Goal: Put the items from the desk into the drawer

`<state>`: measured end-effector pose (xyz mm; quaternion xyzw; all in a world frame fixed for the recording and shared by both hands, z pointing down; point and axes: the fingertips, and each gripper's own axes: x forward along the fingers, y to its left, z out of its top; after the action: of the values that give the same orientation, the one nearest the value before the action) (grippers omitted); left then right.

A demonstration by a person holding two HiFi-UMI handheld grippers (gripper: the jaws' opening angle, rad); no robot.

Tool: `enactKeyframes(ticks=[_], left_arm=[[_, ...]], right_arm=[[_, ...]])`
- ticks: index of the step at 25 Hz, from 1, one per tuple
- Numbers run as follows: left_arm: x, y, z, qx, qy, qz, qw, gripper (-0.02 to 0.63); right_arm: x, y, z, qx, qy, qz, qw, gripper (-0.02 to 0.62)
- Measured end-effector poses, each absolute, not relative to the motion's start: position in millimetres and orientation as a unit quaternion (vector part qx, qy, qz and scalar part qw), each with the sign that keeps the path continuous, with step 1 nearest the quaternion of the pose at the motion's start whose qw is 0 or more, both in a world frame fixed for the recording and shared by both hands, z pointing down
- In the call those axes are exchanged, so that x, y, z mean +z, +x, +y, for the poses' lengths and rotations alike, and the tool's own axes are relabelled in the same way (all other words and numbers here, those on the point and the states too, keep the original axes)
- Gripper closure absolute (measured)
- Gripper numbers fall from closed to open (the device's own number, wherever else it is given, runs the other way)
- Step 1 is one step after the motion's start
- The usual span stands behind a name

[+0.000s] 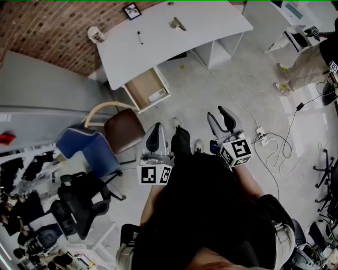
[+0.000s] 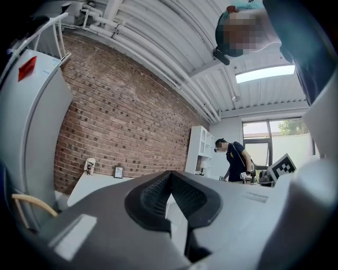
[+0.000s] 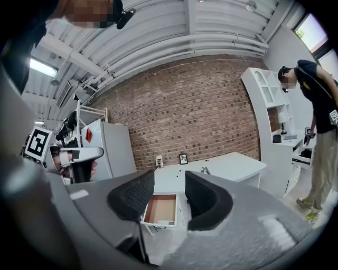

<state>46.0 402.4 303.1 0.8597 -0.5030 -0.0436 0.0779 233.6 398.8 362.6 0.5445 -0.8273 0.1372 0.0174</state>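
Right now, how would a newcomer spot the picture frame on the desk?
Find the curved white desk against the brick wall. At its back edge stands a small black-framed picture, square and dark-bordered, unlike the round pale cup left of it.

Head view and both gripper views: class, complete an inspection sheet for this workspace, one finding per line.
Surface: white desk by the brick wall, mostly bare.
Job's things: picture frame, cup, dark pen and small metallic object on the desk; drawer open, a white item inside.
Clutter: brown chair, blue chair, black office chair.
Grippers: left gripper fingers together, empty; right gripper fingers apart, nothing between.
Cables: power strip and loose cables on the floor.
Surroundings: another person stands at the right.
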Motion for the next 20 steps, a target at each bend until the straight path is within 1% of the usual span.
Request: enactKeyframes(ticks=[9, 20], left_arm=[[311.7, 55.3, 353.5, -0.047, 0.863, -0.495, 0.087, 0.594], [318.7, 48.3, 254.9, -0.057, 0.868, -0.484, 0.1, 0.594]], right_arm=[[376.8, 233.7, 358.0, 0.149, 0.545, -0.825, 0.03, 0.417], [383.5, 222.2, 263.7, 0.149, 0.548, -0.821, 0.054, 0.417]])
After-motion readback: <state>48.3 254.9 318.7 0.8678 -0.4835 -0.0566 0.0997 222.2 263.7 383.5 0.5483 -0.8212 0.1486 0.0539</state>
